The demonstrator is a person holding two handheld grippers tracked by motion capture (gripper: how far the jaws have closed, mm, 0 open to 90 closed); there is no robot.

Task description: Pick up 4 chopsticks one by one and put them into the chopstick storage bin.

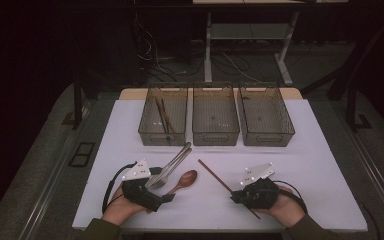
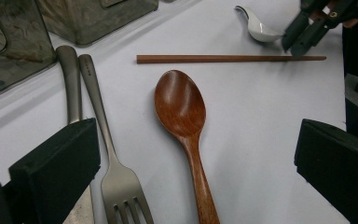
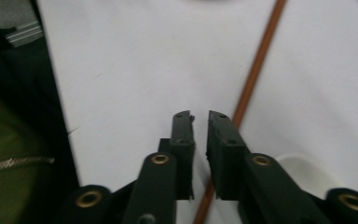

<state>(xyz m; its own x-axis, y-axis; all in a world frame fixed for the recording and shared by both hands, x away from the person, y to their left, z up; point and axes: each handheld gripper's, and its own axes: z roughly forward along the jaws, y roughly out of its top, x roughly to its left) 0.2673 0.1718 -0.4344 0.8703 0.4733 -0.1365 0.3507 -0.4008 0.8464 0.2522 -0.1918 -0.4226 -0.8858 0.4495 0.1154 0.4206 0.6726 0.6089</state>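
At lower left of the high view the left gripper (image 1: 162, 186) rests wide open and empty on the bench (image 1: 325, 165), its jaws straddling the wooden spoon (image 2: 185, 121), with two metal utensils, one a fork (image 2: 116, 172), just left of it. At lower right the right gripper (image 1: 236, 196) stands nearly closed and empty just beside the chopstick (image 1: 220, 182), so I judge the sorting is at a pick-up step. Next, each gripper must close squarely on its piece; I count three bins (image 1: 215, 116) along the top, two chopsticks already in the leftmost.
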